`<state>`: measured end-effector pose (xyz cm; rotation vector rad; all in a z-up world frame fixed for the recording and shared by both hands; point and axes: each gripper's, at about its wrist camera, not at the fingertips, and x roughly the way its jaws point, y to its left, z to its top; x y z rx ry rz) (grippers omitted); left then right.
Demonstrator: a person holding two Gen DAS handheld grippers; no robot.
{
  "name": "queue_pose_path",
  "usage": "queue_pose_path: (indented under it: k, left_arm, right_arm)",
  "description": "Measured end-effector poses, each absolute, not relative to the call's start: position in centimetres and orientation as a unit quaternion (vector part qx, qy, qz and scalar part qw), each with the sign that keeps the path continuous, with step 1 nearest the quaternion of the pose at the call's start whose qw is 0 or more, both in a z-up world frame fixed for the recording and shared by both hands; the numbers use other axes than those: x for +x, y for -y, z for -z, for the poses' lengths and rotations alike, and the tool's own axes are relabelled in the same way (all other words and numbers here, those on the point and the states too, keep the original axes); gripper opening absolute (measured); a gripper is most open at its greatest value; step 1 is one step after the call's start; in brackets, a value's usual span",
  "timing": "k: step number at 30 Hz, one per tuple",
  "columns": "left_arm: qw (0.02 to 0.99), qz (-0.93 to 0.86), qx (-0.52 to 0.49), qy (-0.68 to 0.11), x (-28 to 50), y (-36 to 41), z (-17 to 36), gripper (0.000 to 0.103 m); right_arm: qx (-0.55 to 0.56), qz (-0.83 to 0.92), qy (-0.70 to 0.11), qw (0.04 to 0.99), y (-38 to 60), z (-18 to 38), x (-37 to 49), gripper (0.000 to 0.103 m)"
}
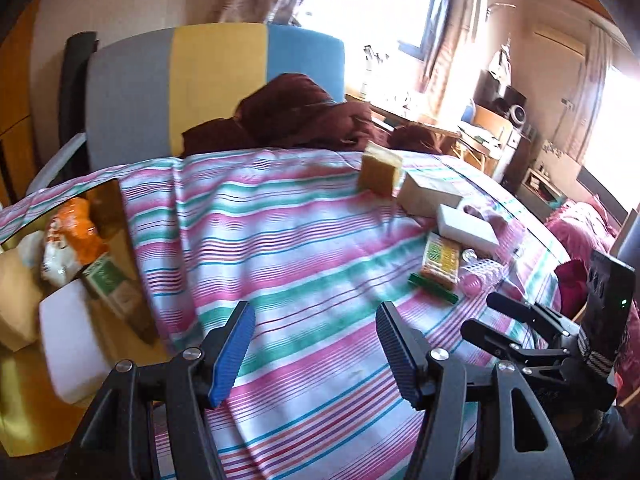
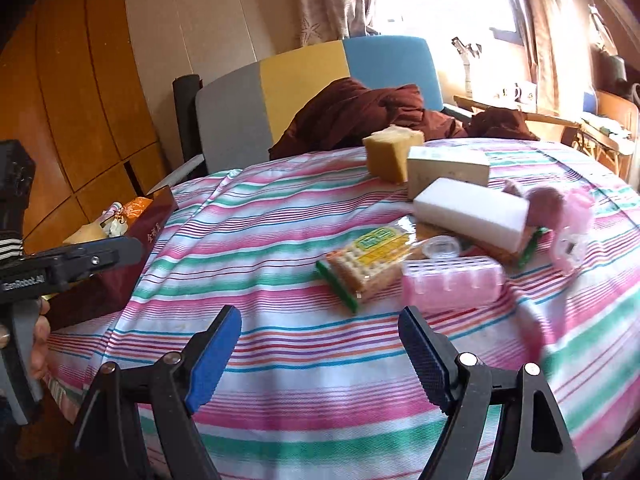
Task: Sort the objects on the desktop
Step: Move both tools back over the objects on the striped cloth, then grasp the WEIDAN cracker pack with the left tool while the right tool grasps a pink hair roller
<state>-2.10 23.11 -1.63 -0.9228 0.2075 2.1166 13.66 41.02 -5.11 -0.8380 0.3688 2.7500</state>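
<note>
A round table under a striped cloth (image 2: pixel 280 216) carries a cluster of objects at its right side: a yellow sponge (image 2: pixel 394 152), a beige box (image 2: pixel 448 170), a white foam block (image 2: pixel 472 212), a cracker packet (image 2: pixel 370 264), a pink plastic piece (image 2: pixel 452 284) and a fluffy pink item (image 2: pixel 560 208). My right gripper (image 2: pixel 320 354) hovers open over the cloth just short of the cracker packet. My left gripper (image 1: pixel 316 350) is open above the cloth's middle, nothing between its fingers. A dark red box (image 1: pixel 116 216) at the table's left holds a white block (image 1: pixel 68 344), a green carton (image 1: pixel 108 284) and an orange packet (image 1: pixel 76 224).
A chair with a grey, yellow and blue back (image 1: pixel 216 84) stands behind the table, a dark brown garment (image 1: pixel 296 116) draped on it. The other gripper (image 1: pixel 520 332) shows at the lower right of the left wrist view. A cluttered desk (image 1: pixel 472 128) sits by the window.
</note>
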Motion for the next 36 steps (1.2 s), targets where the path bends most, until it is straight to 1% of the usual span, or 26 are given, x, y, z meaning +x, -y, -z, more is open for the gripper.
queue_pose_path:
  k: [2, 4, 8, 12, 17, 20, 29, 34, 36]
  left_arm:
    - [0.416, -0.825, -0.37, -0.093, -1.4, -25.3, 2.1, 0.064]
    - [0.431, -0.814, -0.375, -0.104, -0.5, -27.4, 2.6, 0.064]
    - [0.459, -0.795, -0.372, -0.135, 0.4, -31.2, 3.4, 0.064]
    - [0.486, -0.777, -0.366, -0.162, 0.9, -34.0, 3.9, 0.064]
    - [0.506, -0.76, -0.366, -0.181, 1.0, -36.6, 4.7, 0.065]
    - [0.511, -0.754, -0.363, -0.195, 1.0, -37.7, 5.1, 0.065]
    - [0.522, -0.73, -0.383, -0.221, -0.4, -40.2, 7.0, 0.065]
    - [0.527, -0.722, -0.391, -0.219, -1.1, -41.3, 7.3, 0.064]
    - [0.521, -0.726, -0.389, -0.222, -1.2, -41.5, 7.3, 0.057]
  right_arm:
    - [-0.286, -0.941, -0.108, 0.145, -41.5, 5.0, 15.2, 0.082]
    - [-0.284, -0.937, -0.108, 0.174, -42.4, 5.4, 16.4, 0.082]
    - [-0.28, -0.926, -0.133, 0.214, -44.6, 6.4, 17.1, 0.082]
    - [-0.274, -0.925, -0.144, 0.219, -45.5, 7.6, 17.0, 0.082]
    - [-0.254, -0.935, -0.122, 0.216, -44.8, 8.4, 16.8, 0.094]
    - [-0.242, -0.938, -0.106, 0.223, -44.3, 8.7, 16.5, 0.098]
    - [-0.225, -0.943, -0.109, 0.218, -44.5, 9.0, 16.6, 0.098]
    - [-0.223, -0.944, -0.109, 0.217, -44.5, 9.1, 16.5, 0.098]
    - [-0.224, -0.944, -0.108, 0.217, -44.6, 9.1, 16.4, 0.098]
